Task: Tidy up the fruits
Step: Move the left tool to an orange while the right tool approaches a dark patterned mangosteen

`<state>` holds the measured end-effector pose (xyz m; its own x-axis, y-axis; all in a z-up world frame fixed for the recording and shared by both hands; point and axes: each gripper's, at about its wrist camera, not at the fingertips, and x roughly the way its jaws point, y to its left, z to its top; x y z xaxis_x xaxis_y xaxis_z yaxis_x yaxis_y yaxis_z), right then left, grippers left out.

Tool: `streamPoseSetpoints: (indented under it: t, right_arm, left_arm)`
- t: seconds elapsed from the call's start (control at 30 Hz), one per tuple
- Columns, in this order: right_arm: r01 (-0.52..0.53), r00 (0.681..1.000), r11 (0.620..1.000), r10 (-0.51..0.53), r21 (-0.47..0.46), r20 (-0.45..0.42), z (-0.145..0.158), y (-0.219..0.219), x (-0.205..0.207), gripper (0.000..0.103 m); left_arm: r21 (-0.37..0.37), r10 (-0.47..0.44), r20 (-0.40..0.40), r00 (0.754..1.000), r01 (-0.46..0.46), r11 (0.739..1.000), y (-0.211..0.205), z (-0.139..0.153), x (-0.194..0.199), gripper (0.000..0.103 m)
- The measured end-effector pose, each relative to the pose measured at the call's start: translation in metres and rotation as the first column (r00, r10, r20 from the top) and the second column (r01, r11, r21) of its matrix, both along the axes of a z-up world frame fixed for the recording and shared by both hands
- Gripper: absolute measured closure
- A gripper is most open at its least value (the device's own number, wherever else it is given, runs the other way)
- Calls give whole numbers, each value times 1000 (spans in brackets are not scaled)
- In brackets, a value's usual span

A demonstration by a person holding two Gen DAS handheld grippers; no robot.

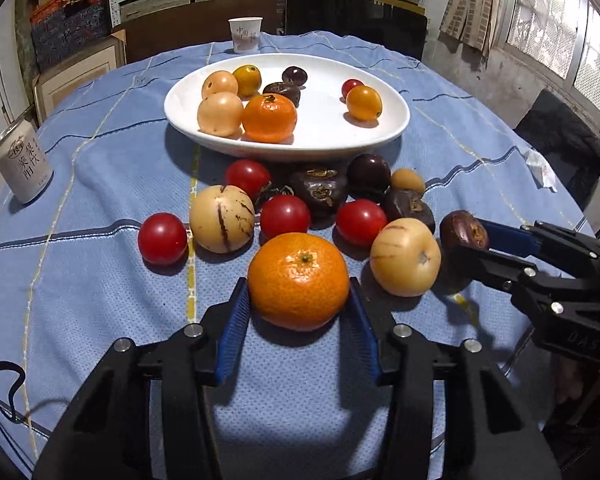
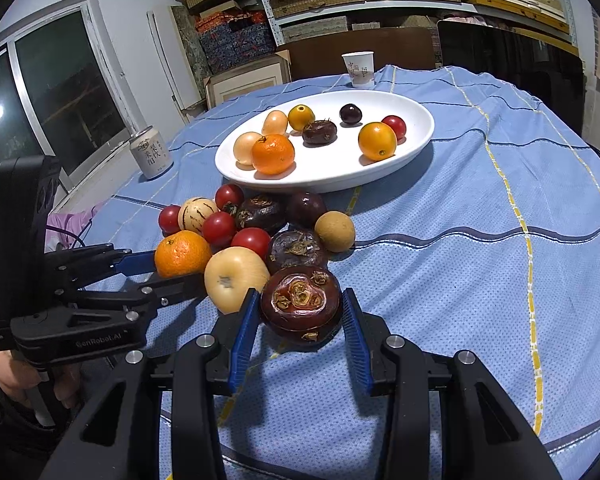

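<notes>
An orange mandarin [image 1: 299, 280] rests on the blue tablecloth at the near edge of a fruit pile, and my left gripper [image 1: 298, 286] is shut on it, a blue pad pressed to each side. My right gripper [image 2: 300, 294] is shut on a dark brown fruit [image 2: 301, 306] with a dried calyx, just right of a pale yellow fruit [image 2: 234, 282]. Behind them lie red tomatoes [image 1: 285, 216], a striped yellow fruit [image 1: 221, 218] and more dark fruits. The white oval plate [image 1: 320, 120] beyond holds another mandarin, yellow, dark and red fruits.
A drink can [image 1: 22, 170] stands at the table's left edge, and a paper cup [image 1: 245, 35] at the far edge behind the plate. Shelves with boxes and a dark chair back lie beyond. The cloth right of the pile [image 2: 480, 260] is bare.
</notes>
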<state>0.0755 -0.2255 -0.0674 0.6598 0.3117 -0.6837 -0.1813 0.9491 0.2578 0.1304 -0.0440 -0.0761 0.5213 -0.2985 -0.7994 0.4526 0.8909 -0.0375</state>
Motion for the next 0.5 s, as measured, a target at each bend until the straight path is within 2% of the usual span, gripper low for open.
streamPoseSetpoints:
  t: [0.1,0.17,0.27,0.33,0.37,0.5]
  right_arm:
    - [1,1000,1000,-1,-2,3,0,0,-1,61]
    - [1,1000,1000,-1,-3,3,0,0,-1,61]
    - [2,1000,1000,-2,-3,5,0,0,-1,61]
    - [2,1000,1000,-2,-3,4,0,0,-1,61]
    - [2,1000,1000,-2,-3,4,0,0,-1,61]
    - [2,1000,1000,-2,-3,5,0,1,-1,61]
  left_arm:
    - [13,4,3,1000,-4,1000,-2,0,-1,54]
    - [5,12,-8,1000,-12,1000,1,-1,1,48]
    - [1,18,-10,1000,-17,1000,2,-1,1,47]
    - [6,11,8,1000,-11,1000,0,0,-1,49]
    - [9,7,20,1000,-7,1000,-1,1,-3,56]
    - [16,7,43,999,-8,1000,-1,4,-6,56]
